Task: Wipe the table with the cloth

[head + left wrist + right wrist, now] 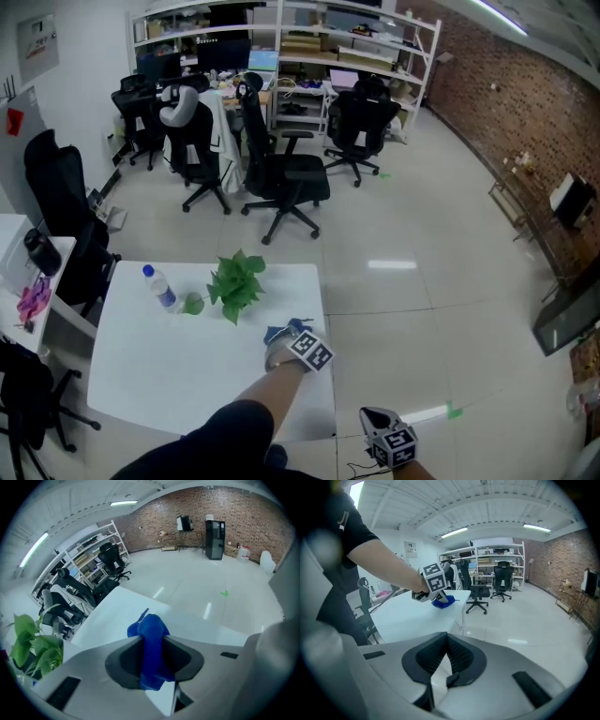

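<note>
Where the left gripper (152,660) reaches over the table (169,366), its jaws are clamped on the cloth (151,639), a deep blue, soft fabric bunched into an upright fold between the pads, with a crumpled lobe and a small pointed corner spilling past them near the table's right edge. The right gripper (446,663) hangs off the table's near right corner, jaws closed together on nothing. In the head view the left gripper's marker cube covers most of the cloth; how much lies flat on the table cannot be made out, and the person's dark sleeve cuts off part of the table's near edge
</note>
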Demonstrator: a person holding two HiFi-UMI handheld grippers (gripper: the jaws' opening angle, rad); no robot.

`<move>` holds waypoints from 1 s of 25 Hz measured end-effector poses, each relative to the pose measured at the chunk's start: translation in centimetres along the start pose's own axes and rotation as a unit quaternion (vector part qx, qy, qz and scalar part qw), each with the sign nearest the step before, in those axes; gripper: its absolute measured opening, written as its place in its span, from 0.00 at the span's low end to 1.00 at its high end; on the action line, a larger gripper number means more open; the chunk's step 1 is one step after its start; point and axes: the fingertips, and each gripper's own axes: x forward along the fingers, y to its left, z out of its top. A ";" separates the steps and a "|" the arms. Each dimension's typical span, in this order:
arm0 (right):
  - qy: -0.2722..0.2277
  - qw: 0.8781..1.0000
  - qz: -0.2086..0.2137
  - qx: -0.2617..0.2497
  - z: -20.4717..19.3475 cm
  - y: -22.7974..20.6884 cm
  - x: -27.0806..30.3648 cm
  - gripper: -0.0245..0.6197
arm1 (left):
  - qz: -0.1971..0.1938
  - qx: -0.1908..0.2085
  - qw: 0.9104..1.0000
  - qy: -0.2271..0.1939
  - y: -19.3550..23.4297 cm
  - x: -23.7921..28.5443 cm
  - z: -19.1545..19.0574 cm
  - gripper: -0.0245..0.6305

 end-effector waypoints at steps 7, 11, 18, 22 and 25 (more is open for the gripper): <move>0.004 1.000 -0.003 0.001 -0.9 -0.2 -0.3 0.06 | -0.001 -0.015 1.000 0.010 -1.3 1.2 0.0 0.19; 0.015 0.999 -0.024 0.021 -2.6 -0.6 -1.9 0.06 | -0.050 0.003 0.999 -0.019 -6.6 1.2 3.9 0.19; 0.015 0.999 -0.033 0.002 -2.1 0.1 -2.9 0.06 | -0.096 0.001 0.991 -0.089 -7.4 -4.4 5.1 0.19; -0.018 0.999 -0.009 -0.029 1.8 4.0 0.0 0.06 | -0.082 -0.045 0.990 -0.110 -1.4 -9.3 -1.7 0.19; -0.034 0.996 0.026 -0.076 5.2 9.4 2.8 0.06 | -0.075 -0.109 0.985 -0.113 3.9 -13.7 -10.6 0.19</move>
